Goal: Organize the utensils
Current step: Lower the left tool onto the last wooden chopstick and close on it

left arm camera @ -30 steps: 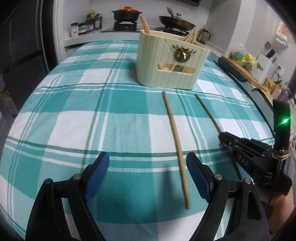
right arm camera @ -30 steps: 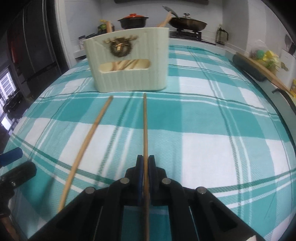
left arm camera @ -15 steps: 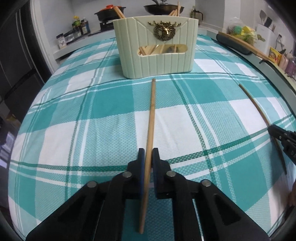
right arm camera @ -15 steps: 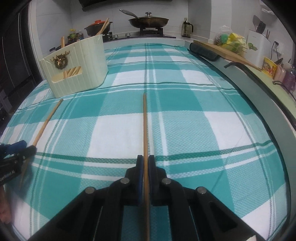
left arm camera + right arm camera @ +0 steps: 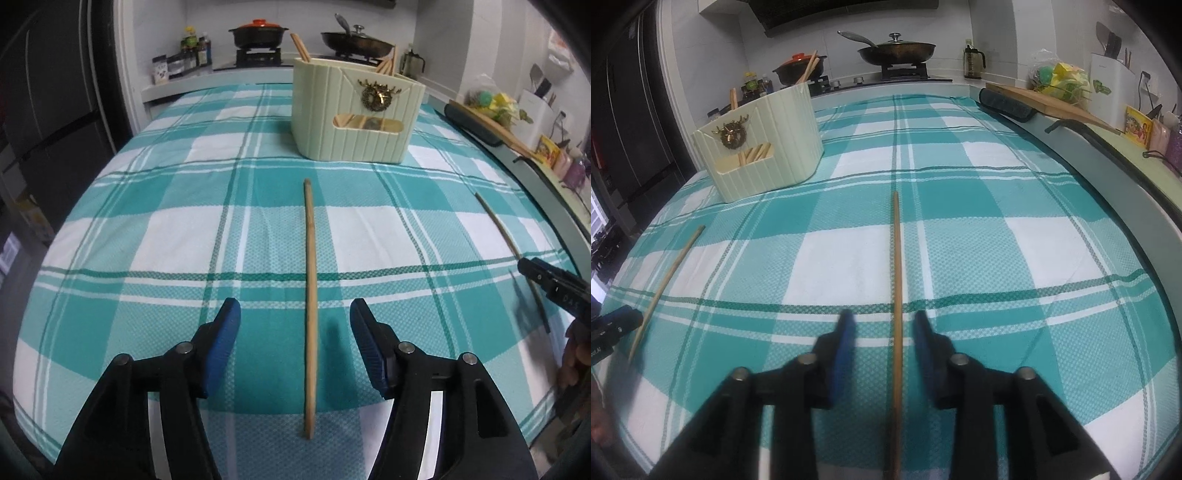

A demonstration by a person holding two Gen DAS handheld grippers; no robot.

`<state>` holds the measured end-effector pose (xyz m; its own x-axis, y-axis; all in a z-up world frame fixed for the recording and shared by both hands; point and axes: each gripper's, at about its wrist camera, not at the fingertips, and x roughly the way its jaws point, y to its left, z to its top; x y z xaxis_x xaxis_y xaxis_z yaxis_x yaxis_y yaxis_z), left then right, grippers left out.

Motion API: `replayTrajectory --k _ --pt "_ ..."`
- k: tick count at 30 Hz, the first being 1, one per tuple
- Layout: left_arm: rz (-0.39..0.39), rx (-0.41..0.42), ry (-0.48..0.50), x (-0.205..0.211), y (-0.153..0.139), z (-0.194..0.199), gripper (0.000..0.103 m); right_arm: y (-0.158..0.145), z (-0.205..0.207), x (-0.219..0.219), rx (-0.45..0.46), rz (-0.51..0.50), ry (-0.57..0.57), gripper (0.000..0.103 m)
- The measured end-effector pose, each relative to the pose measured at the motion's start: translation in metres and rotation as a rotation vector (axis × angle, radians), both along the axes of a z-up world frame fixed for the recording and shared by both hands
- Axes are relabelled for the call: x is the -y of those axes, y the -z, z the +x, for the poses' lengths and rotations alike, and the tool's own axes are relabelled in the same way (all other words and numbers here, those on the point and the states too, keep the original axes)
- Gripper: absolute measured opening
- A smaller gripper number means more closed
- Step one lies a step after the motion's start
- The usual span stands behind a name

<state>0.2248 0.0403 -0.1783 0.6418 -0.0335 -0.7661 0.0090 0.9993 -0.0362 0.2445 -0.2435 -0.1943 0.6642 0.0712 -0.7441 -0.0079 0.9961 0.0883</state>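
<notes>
With both jaws spread, left gripper (image 5: 294, 334) and right gripper (image 5: 884, 338) each straddle a chopstick (image 5: 310, 280) lying on the tablecloth (image 5: 155, 236)

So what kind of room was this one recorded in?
Almost certainly a home kitchen: a gas stove with a lidded frying pan at the back, seasoning bottles on the counter, and a cream utensil holder on the table's teal checked tablecloth.

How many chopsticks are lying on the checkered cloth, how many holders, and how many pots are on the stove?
Chopsticks lying on the cloth: 2 (one, another)
Cream holder: 1
Pots on the stove: 2 (red-lidded pot, pan)
Total: 5
</notes>
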Motion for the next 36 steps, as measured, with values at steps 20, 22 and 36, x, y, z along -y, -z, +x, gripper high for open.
replayTrajectory --k 20,22,36 --pt "0.072 -0.070 0.063 -0.004 0.031 0.115 0.054 0.004 0.071 -0.002 -0.064 -0.133 -0.115 0.040" --pt "0.071 -0.074 0.079 -0.003 0.030 0.124 0.052 0.004 0.086 -0.004 -0.068 -0.135 -0.123 0.036" --pt "0.048 -0.021 0.073 -0.002 0.030 0.143 0.049 0.006 0.133 -0.014 -0.053 -0.143 -0.115 0.021"
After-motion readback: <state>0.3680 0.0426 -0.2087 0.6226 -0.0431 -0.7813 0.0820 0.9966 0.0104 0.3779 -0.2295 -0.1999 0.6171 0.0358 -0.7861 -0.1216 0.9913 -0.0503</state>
